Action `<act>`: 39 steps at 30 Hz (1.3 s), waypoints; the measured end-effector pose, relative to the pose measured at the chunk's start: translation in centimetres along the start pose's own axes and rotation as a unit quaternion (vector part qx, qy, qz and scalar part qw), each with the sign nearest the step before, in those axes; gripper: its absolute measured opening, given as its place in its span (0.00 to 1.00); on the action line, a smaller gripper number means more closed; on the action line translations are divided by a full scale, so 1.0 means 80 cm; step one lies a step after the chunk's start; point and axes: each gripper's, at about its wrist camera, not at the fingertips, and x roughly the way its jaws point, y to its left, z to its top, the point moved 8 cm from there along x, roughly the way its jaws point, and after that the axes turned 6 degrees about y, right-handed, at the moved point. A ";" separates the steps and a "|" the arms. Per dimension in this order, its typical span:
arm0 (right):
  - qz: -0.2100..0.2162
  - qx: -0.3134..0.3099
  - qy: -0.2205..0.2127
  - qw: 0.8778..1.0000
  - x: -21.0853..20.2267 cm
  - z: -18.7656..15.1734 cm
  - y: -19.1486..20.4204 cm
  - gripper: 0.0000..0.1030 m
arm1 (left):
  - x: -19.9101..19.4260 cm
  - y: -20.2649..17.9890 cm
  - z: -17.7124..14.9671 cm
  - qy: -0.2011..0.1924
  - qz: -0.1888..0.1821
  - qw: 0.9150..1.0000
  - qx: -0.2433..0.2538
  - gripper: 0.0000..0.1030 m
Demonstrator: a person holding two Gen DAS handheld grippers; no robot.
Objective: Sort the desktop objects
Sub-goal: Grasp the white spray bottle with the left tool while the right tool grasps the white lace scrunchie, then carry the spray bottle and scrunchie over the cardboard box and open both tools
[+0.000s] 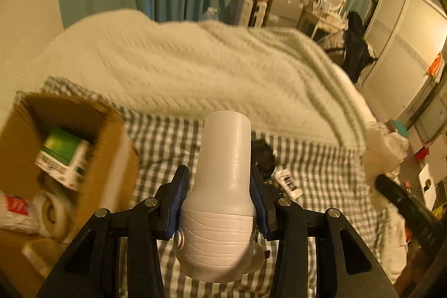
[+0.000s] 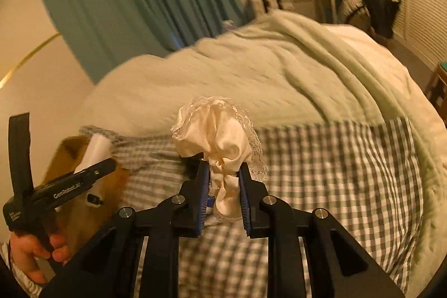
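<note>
With my left gripper (image 1: 218,203) clamped on the white bottle (image 1: 223,180) and my right gripper (image 2: 223,186) pinching the lace cloth (image 2: 220,141) above the checked sheet (image 2: 335,164), I should keep both squeezes firm toward the cardboard box (image 1: 92,113).

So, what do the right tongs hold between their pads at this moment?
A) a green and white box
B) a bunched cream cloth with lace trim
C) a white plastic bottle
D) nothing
B: in the right wrist view, the right tongs pinch a bunched cream cloth with lace trim above the checked bed sheet.
</note>
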 end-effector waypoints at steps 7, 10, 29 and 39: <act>0.080 -0.089 -0.026 0.992 -0.049 0.010 0.161 0.19 | -0.099 0.065 0.025 -0.027 0.011 0.999 -0.030 0.42; 0.116 -0.121 -0.025 0.986 -0.058 -0.002 0.224 0.19 | -0.124 0.106 0.035 -0.028 0.026 0.998 -0.048 0.42; 0.189 -0.167 0.081 0.964 0.079 -0.078 0.397 0.23 | -0.077 0.322 -0.027 0.030 0.067 0.985 -0.157 0.42; 0.177 -0.164 0.076 0.967 0.089 -0.073 0.383 0.41 | -0.082 0.317 -0.016 0.013 0.079 0.984 -0.161 0.76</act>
